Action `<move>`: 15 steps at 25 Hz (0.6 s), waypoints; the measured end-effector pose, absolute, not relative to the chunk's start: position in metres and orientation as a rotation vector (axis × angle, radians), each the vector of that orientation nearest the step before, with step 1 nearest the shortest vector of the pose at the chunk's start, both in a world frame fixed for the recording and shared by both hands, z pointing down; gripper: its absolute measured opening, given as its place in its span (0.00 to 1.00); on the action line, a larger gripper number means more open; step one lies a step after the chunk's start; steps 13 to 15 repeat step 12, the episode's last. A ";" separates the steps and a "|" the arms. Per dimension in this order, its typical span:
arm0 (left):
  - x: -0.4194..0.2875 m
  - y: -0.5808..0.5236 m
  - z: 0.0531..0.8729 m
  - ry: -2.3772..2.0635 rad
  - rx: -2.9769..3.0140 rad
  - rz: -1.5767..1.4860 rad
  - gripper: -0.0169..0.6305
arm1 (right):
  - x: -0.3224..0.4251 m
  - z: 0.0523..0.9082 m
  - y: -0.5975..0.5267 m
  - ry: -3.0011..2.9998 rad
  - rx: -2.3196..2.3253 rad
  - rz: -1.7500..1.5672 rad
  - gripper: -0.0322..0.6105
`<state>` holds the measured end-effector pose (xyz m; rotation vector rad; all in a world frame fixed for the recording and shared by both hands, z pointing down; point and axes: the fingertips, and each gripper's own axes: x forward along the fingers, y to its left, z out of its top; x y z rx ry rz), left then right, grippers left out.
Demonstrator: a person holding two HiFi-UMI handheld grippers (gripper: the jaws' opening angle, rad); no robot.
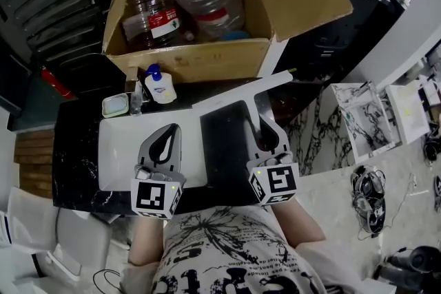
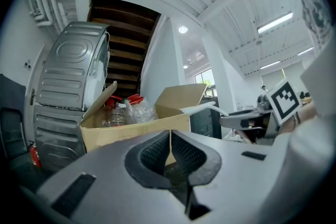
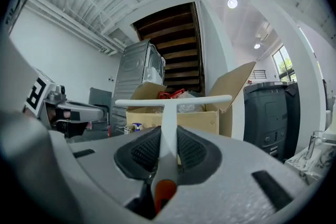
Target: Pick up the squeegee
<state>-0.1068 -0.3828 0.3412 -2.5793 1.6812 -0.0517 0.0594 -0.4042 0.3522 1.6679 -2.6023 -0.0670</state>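
The left tongs are together and hold nothing. The right tongs are clamped on the handle of the white T-shaped plastic squeegee. In the head view both point away from the person over the dark marbled surface. The squeegee's handle runs from the right tongs toward the far edge, where its long blade bar lies crosswise, just in front of the open brown cardboard box of clear plastic bottles with red caps that stands at that edge. The left tongs hang over a white rectangular basin toward the surface's left side, well apart from the squeegee's handle.

In the left gripper view the two ribbed dark pads meet at their tips with only air between them. Beyond them stands the box, and to the right the squeegee's blade shows as a pale strip ahead of the other tongs.

In the right gripper view the pads press on either side of the white handle, whose orange butt end shows low between the tongs. The blade bar stands level in front of the box's top.

The grasp is made, and the squeegee looks to be off the surface, so the pick-up seems essentially done. At most, a clearer lift remains.
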 end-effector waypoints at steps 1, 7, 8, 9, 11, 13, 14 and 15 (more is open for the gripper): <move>-0.106 -0.382 0.340 1.683 -2.581 -0.054 0.05 | 0.059 0.352 -0.404 -2.602 1.667 -0.066 0.16; -0.106 -0.383 0.343 1.680 -2.586 -0.060 0.05 | 0.059 0.354 -0.405 -2.596 1.665 -0.047 0.16; -0.106 -0.382 0.343 1.681 -2.588 -0.062 0.05 | 0.059 0.355 -0.404 -2.596 1.668 -0.045 0.16; -0.105 -0.382 0.341 1.687 -2.589 -0.066 0.05 | 0.060 0.355 -0.404 -2.595 1.673 -0.044 0.16; -0.104 -0.382 0.337 1.698 -2.591 -0.071 0.05 | 0.062 0.354 -0.404 -2.594 1.681 -0.045 0.16; -0.104 -0.382 0.335 1.703 -2.591 -0.072 0.05 | 0.062 0.354 -0.404 -2.593 1.684 -0.046 0.16; -0.104 -0.382 0.335 1.703 -2.591 -0.072 0.05 | 0.062 0.354 -0.404 -2.593 1.684 -0.046 0.16; -0.104 -0.382 0.335 1.703 -2.591 -0.072 0.05 | 0.062 0.354 -0.404 -2.593 1.684 -0.046 0.16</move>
